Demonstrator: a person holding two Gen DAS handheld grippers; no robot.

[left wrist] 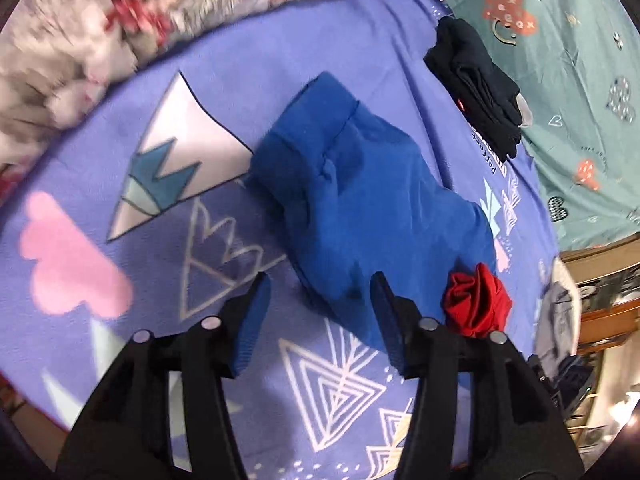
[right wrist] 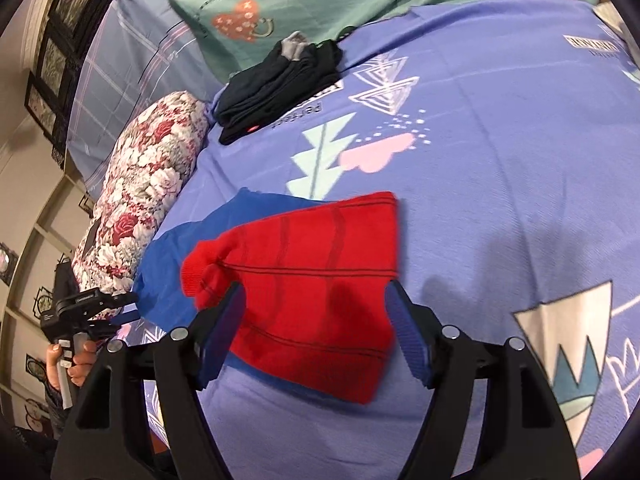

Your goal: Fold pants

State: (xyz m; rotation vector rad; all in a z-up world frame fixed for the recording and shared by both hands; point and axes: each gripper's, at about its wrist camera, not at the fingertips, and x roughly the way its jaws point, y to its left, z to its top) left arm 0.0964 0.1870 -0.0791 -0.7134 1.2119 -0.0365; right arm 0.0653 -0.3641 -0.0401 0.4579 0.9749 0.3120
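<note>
Spread wide and empty: two grippers, left gripper (left wrist: 320, 312) and right gripper (right wrist: 314, 320). Beyond: one red garment (right wrist: 312, 276), one blue garment (left wrist: 360, 208), one dark folded stack (left wrist: 480, 88).

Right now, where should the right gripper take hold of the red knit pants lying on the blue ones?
Grip the red knit pants at their ribbed cuff corner, coming in from the near side with the right gripper. That corner bunches up off the blue fleece pants, giving the open fingers an edge.

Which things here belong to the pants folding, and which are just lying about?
Part of the job:
blue garment
red garment
left gripper, open
right gripper, open

Lying about:
dark folded clothes
floral pillow
purple blanket
green sheet
</note>
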